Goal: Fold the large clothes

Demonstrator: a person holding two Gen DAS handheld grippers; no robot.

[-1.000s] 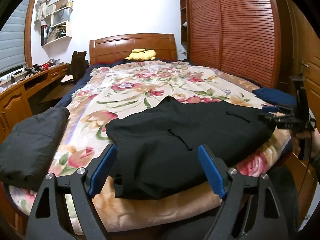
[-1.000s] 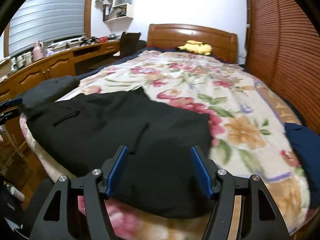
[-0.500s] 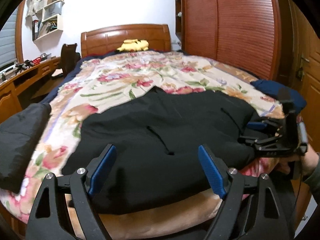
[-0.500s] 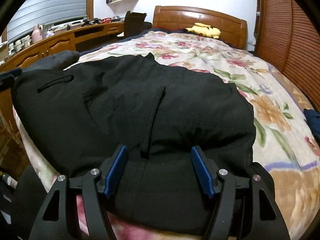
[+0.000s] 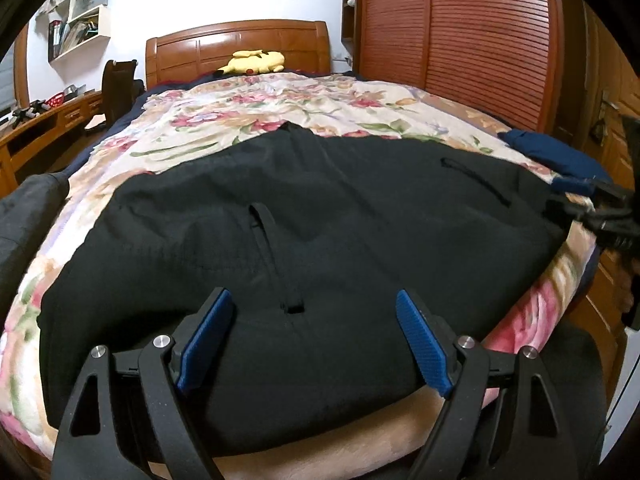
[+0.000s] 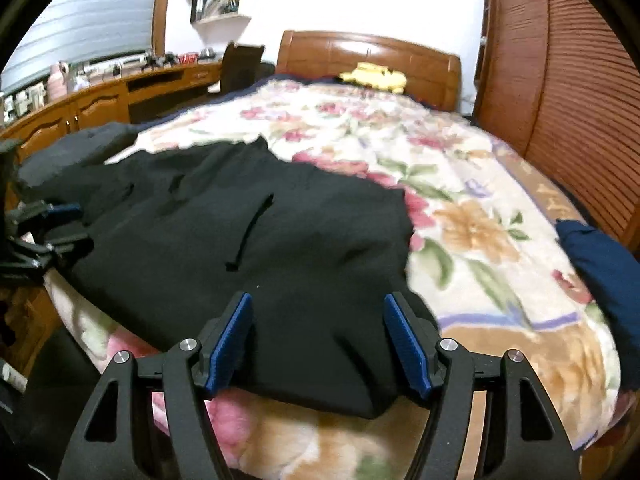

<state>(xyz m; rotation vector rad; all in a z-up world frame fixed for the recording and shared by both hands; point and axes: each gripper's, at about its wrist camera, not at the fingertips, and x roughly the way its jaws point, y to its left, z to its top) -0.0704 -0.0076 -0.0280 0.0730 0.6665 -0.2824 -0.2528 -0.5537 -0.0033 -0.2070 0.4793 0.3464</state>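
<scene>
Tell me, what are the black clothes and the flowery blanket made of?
The black garment looks like matte woven cloth, maybe cotton or a blend; it creases softly. The flowery blanket looks like fuzzy plush fleece with a printed pattern. Neither is certain.

Both wrist views look low and close from the bed's foot toward the headboard (image 5: 240, 46), sharing the black garment (image 5: 320, 240) and floral blanket (image 6: 460, 208).

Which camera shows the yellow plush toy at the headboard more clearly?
The left wrist view. There the yellow plush toy is sharp, and its whole outline shows against the headboard. In the right wrist view the toy is only a blurred yellow patch.
</scene>
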